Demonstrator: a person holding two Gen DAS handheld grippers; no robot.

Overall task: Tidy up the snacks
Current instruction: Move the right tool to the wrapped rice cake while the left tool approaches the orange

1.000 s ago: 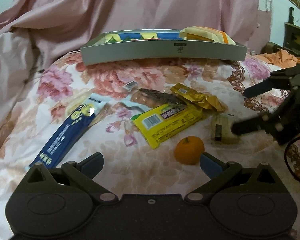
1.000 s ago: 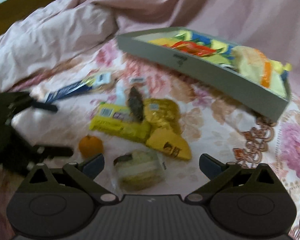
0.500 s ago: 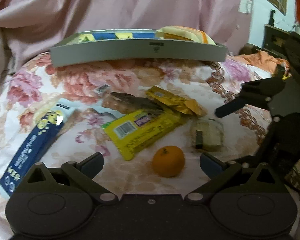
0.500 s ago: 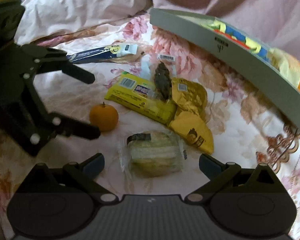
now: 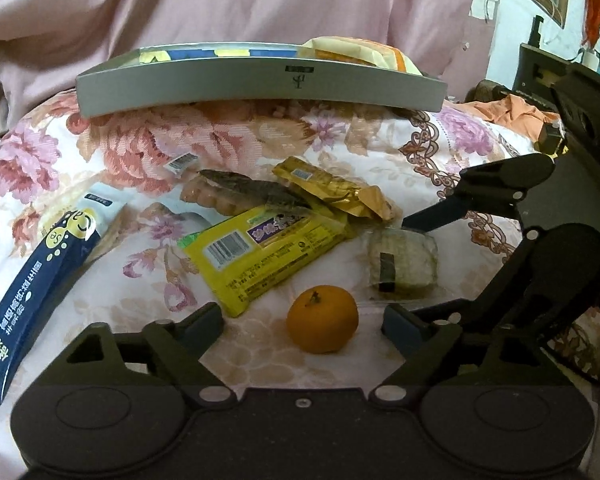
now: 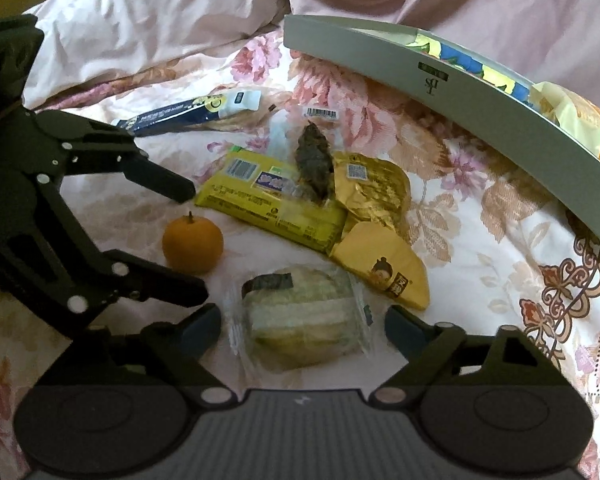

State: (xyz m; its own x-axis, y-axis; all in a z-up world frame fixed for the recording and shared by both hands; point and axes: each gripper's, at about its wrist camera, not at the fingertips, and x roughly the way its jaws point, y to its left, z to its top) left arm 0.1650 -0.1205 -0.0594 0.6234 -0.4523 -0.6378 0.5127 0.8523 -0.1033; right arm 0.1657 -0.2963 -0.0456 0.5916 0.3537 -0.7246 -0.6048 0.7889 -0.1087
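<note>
Loose snacks lie on the bedspread [image 5: 340, 136] in front of the grey tray [image 5: 260, 84], which already holds some packets, so these likely go in next. The left gripper [image 5: 302, 318] is spread wide around the orange [image 5: 322, 319], grasping nothing. The right gripper [image 6: 302, 320], also spread and empty, brackets the wrapped bun [image 6: 300, 320], farther from the tray than the yellow pack [image 5: 266, 252]. Both have closed in over the last second.

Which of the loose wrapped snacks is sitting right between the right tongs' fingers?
The clear-wrapped pale round cake with a dark label strip. It lies between the open right tongs; the yellow bar and gold packets lie farther off.
</note>
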